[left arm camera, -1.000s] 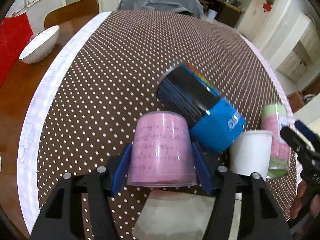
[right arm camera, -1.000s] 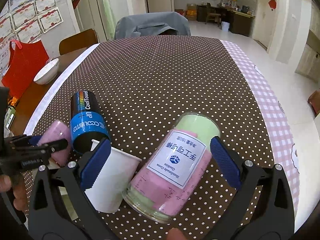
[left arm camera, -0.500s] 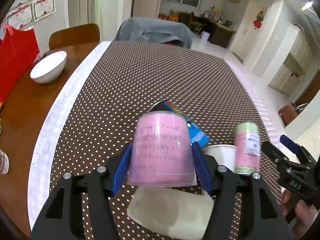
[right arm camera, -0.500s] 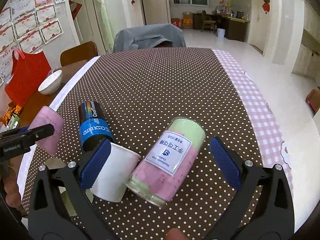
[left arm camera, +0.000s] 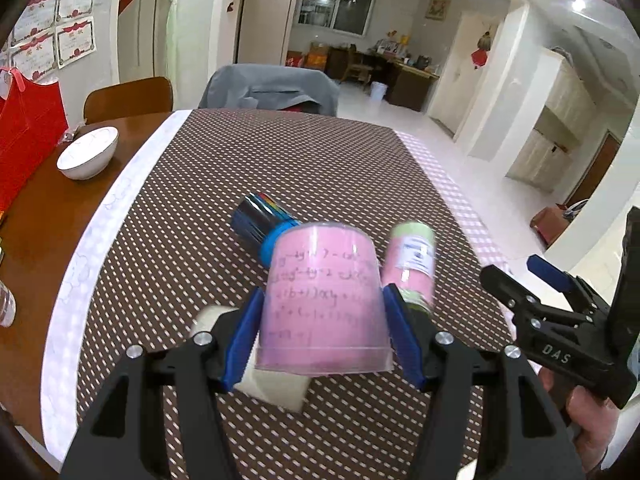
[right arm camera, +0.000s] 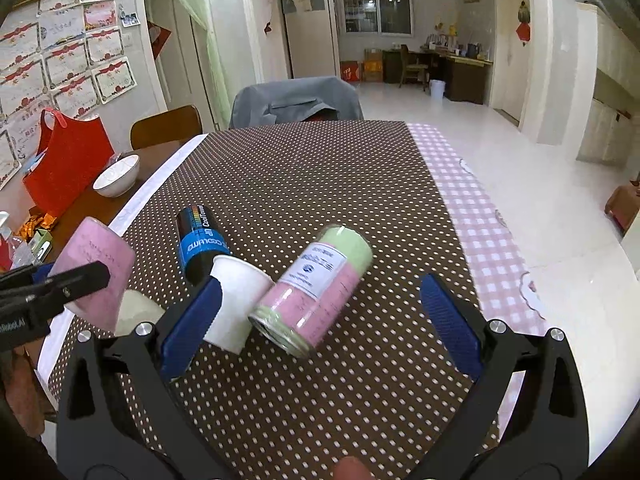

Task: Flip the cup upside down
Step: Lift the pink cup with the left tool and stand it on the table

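Note:
My left gripper [left arm camera: 324,332] is shut on a clear cup with pink filling [left arm camera: 324,304], held off the table with its wide rim toward the camera. The same cup [right arm camera: 96,268] shows at the left of the right wrist view, tilted, in the left gripper [right arm camera: 52,292]. My right gripper [right arm camera: 320,316] is open and empty above the table's near edge; it also shows at the right of the left wrist view [left arm camera: 532,280]. A white paper cup [right arm camera: 236,304] lies on its side next to the right gripper's left finger.
A blue and black can [right arm camera: 200,240] and a pink and green jar [right arm camera: 316,288] lie on the dotted brown tablecloth [right arm camera: 300,184]. A pale green pad [left arm camera: 276,388] lies below the held cup. A white bowl [left arm camera: 88,152] and a red bag [right arm camera: 68,168] stand at the left.
My left gripper has lifted the pink cup higher off the table and tilted it. The right gripper has drawn back and up a little, staying open.

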Motion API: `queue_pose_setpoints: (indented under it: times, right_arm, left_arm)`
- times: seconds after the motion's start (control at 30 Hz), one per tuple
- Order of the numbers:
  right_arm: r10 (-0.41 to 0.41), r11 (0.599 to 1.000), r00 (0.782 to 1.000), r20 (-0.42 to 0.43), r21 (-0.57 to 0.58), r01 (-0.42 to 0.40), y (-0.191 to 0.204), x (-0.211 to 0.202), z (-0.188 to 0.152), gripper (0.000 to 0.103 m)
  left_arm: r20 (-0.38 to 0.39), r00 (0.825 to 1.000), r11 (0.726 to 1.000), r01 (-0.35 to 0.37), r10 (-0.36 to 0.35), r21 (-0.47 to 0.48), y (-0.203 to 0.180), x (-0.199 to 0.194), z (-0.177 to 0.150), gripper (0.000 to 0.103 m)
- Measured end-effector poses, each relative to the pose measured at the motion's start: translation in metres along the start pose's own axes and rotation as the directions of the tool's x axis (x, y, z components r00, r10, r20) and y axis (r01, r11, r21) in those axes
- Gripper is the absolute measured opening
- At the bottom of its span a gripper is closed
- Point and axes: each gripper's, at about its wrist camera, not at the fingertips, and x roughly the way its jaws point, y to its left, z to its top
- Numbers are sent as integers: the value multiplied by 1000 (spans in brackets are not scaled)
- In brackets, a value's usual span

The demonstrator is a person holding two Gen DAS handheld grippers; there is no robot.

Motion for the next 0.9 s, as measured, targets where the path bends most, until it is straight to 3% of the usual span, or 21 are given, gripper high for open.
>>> queue_pose_setpoints:
  times: [0.33,0.6,0.9]
  right_arm:
    - [-7,1000,1000,0,-22,7,-18,-27,-43,97]
    - [-8,1000,1000,-13,-7,7,-35,-31,-69,97]
    - [-1,1000,1000,-15,26,1,-42,-29,-76,97]
  left_arm:
    - [-33,999,1000,13,-12,25,-38,-3,-65,60]
    - [-89,996,1000,-1,3,28,-49,33,-105,60]
    - [-111,993,999,-22,27,46,-52,62,-119,62]
